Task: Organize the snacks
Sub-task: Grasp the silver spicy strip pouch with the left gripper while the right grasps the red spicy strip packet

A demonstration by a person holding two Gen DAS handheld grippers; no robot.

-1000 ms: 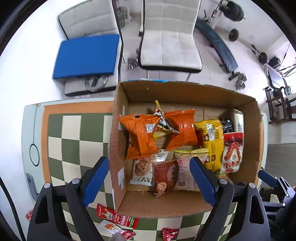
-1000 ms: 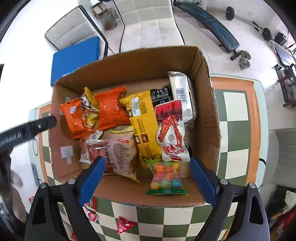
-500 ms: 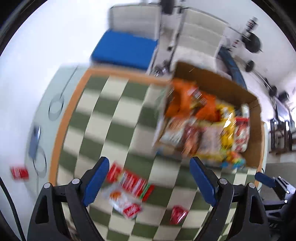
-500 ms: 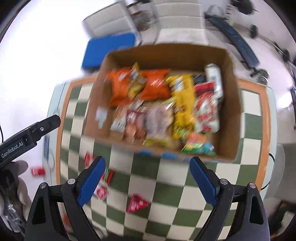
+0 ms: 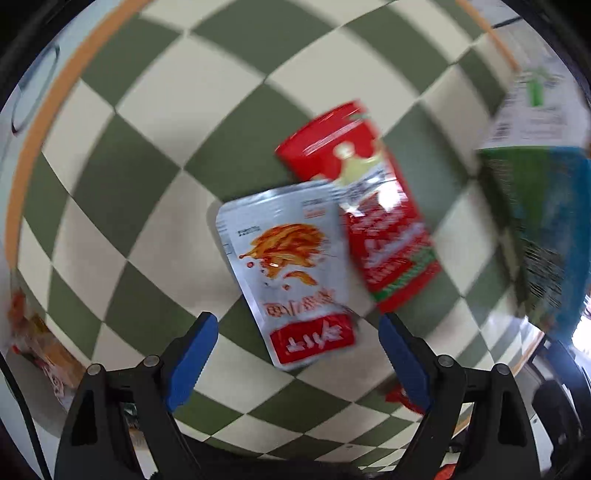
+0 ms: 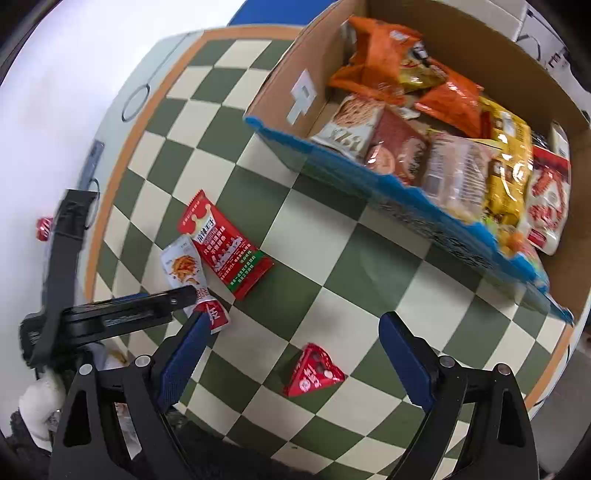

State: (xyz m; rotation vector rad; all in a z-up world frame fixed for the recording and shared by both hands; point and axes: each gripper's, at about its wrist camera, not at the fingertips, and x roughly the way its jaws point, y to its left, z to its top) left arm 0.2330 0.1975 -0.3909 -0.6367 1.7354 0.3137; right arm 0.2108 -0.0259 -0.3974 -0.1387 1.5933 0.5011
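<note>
Sitting packed with snack bags, the cardboard box is resting on the checkered table while both grippers, left and right, are hanging wide open, holding nothing.

You have a green-and-cream checkered desk with an orange border. A blue pad shows beyond its far edge.

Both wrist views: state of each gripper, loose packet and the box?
Left gripper: open, over silver packet.
Right gripper: open, empty.
Silver packet: flat on table, overlapping red packet.
Red packet: flat on table.
Triangle packet: loose on table.
Box: open, holding snacks.
</note>
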